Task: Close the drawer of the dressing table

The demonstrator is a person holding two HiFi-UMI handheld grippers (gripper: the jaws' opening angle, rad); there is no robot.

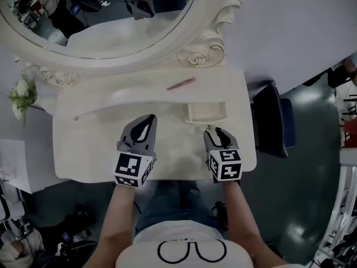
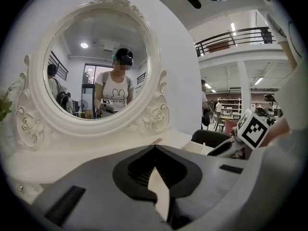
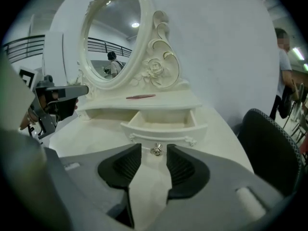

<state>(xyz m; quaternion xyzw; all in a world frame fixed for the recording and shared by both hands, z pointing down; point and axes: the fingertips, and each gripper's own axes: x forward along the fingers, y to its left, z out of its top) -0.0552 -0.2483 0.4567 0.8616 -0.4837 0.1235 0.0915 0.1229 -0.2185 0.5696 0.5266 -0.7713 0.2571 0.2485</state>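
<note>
Head view: I look steeply down on the desk [image 1: 78, 149], with the mirror [image 1: 100, 21] at the top edge and both grippers in the lower half. The view from the left gripper [image 1: 149, 119] runs low and nearly level along its fingers [image 2: 86, 182] toward the mirror, and catches the right gripper [image 1: 215, 130] at its right edge. The right gripper view tilts down, close on the open drawer [image 3: 163, 128], with the mirror seen obliquely. All three views share the mirror and desk.

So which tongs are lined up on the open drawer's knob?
The right tongs: their jaws stand apart with the drawer knob showing between the tips. The left tongs are shut, facing the mirror.
</note>
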